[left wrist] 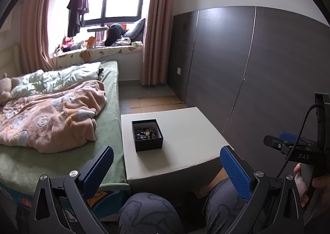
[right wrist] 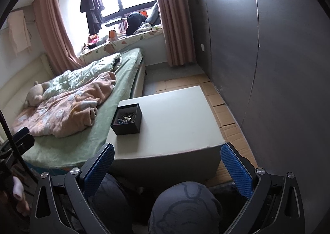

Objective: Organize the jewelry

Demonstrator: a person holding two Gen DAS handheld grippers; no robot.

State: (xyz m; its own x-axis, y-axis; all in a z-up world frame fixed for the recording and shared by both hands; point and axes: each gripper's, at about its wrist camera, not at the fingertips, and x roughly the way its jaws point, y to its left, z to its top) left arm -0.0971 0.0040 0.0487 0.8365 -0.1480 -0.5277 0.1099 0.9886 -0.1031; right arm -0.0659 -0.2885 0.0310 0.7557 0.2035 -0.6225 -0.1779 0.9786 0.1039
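While both show the box (left wrist: 147,135), only left shows a hand (left wrist: 309,180).

Both wrist views high, near, facing table (left wrist: 185,135), sharing black box (left wrist: 147,135)

We see a bright window (left wrist: 115,0) between pink curtains (left wrist: 156,25), an unmade bed (left wrist: 61,110), dark wall panels (left wrist: 257,65) and cardboard-covered floor (left wrist: 152,102).
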